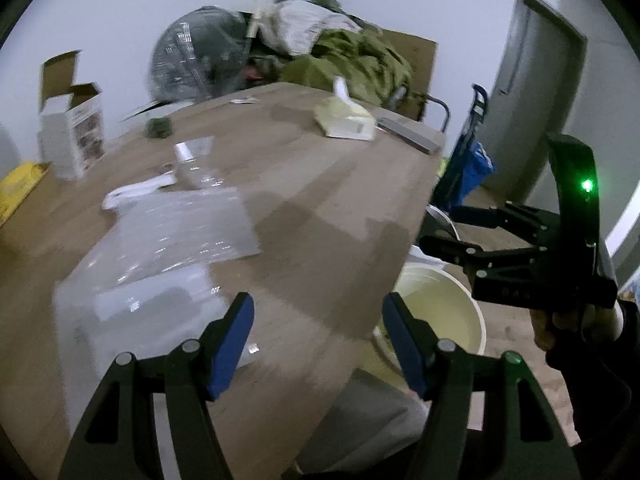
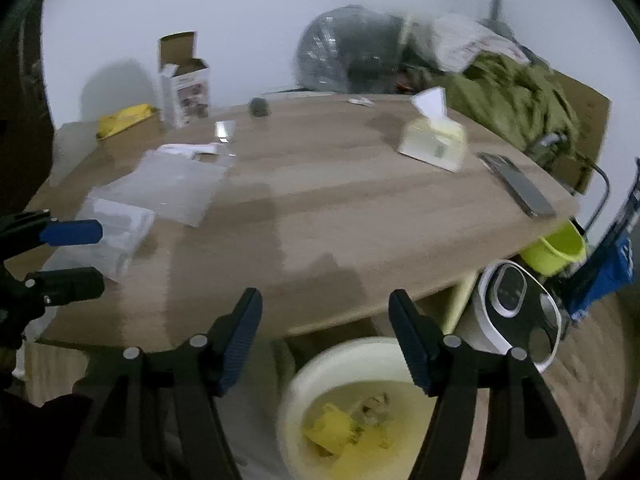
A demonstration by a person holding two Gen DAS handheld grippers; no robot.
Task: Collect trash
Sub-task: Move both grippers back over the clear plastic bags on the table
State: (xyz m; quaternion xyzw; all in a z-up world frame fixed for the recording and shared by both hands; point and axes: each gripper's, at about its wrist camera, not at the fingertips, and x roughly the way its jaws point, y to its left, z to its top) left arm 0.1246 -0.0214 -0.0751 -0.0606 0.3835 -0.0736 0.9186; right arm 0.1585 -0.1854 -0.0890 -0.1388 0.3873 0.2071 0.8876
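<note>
While the cream trash bin (image 2: 360, 364) sits on the floor at the bottom centre of the right wrist view, with yellow scraps (image 2: 332, 428) and some crumpled bits already inside, both grippers hang over the near edge of the wooden table (image 2: 320, 208), tilted downward. Everything's a bit smeared, so fine detail is hard to call.

The right gripper (image 2: 326, 336) is right above the bin, blue-padded fingers (image 2: 244, 332) spread fairly wide with nothing between them. In the left wrist view you can see the person's hand (image 1: 568, 320) wrapped around its handle at the right edge of the frame.

The left gripper (image 1: 318, 340) is over the table's near corner, jaws just as wide and empty too. The same bin shows lower right of it.

Still on the table: a clear plastic bag (image 1: 168, 232) and other clear wrapping (image 2: 116, 220) at the left, touching each other, plus a white scrap (image 2: 188, 148) just behind them. Further back there's a tissue pack (image 2: 434, 142) upper right of centre, a small dark lump (image 2: 260, 106), an open white carton (image 2: 184, 88) and a yellow packet (image 2: 124, 118) at upper left.

Beyond the table: a plain wall, a fan (image 2: 344, 56) wrapped in plastic, and a heap of green cloth (image 2: 516, 92) upper right. A lime bucket (image 2: 556, 248) and a white appliance (image 2: 516, 308) sit on the floor right of the bin.
</note>
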